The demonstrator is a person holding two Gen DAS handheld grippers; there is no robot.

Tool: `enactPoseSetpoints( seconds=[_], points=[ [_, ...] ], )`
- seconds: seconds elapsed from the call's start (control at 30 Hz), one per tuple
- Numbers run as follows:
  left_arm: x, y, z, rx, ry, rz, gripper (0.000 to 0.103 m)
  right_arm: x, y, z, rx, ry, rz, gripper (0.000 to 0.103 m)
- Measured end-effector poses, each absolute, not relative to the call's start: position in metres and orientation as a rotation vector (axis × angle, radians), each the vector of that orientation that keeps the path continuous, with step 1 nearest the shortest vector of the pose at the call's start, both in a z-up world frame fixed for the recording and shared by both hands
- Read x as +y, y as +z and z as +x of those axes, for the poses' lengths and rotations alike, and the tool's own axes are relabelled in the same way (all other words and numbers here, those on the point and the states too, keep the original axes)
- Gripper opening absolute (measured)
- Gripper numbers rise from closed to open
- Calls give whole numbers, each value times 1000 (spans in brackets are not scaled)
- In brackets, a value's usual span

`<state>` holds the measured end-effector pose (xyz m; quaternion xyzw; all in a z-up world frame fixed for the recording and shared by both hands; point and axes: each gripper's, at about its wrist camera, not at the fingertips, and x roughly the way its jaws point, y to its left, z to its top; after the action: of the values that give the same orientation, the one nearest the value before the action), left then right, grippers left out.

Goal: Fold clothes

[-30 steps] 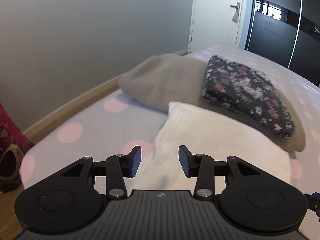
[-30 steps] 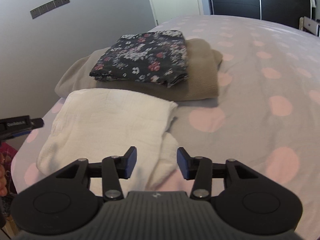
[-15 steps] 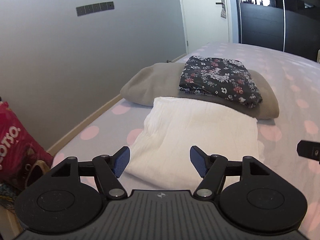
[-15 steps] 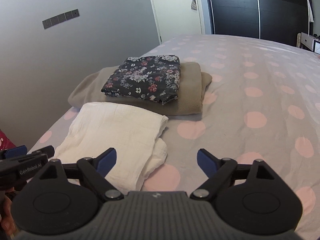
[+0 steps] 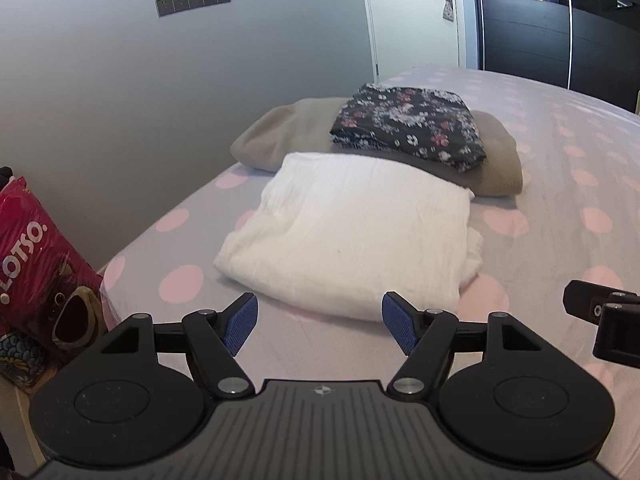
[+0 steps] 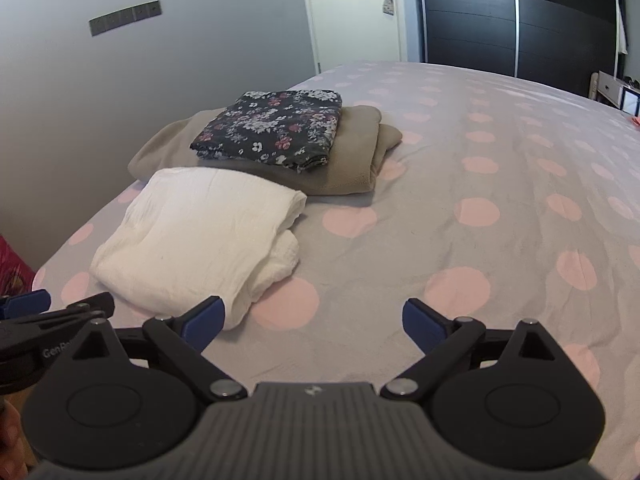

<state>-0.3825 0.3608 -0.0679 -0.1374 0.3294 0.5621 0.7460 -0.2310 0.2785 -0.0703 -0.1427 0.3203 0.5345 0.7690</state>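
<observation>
**Three folded pieces lie near the bed's wall-side edge**

Three garments sit on the bed [image 6: 500, 152], the largest thing we see, its grey sheet dotted with pink spots. We order the rest by size.

The beige garment [image 6: 352, 160] is the widest of the folded clothes. It lies flat close to the edge that runs along the grey wall [image 5: 120, 80], farther from us than the other pieces.

The white garment [image 5: 352, 232] comes next. We find it folded into a thick rectangle near the same edge, just in front of the beige one, their borders touching or nearly so. Its right side shows loose layers bulging out.

The floral garment [image 5: 412, 128], dark with small white and red flowers, rests folded on top of the beige one.

Beside the bed, at the left, a red bag [image 5: 36, 256] stands on the floor against the wall.

The left gripper [image 5: 320, 326] hangs over the near edge of the bed with its fingers spread wide and nothing between them; the white garment lies just beyond the blue pads. The right gripper [image 6: 312, 322] has its fingers spread wider still, empty, above bare sheet, its left pad in line with the white garment's near corner. We see each gripper at the margin of the other's view.
</observation>
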Motion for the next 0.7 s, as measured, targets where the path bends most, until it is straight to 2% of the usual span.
enactPoseSetpoints(
  seconds=[0.7],
  points=[
    [351,-79,-375,752,1175,-316,68,278,-76,-243,683,1191,-367,97]
  ],
)
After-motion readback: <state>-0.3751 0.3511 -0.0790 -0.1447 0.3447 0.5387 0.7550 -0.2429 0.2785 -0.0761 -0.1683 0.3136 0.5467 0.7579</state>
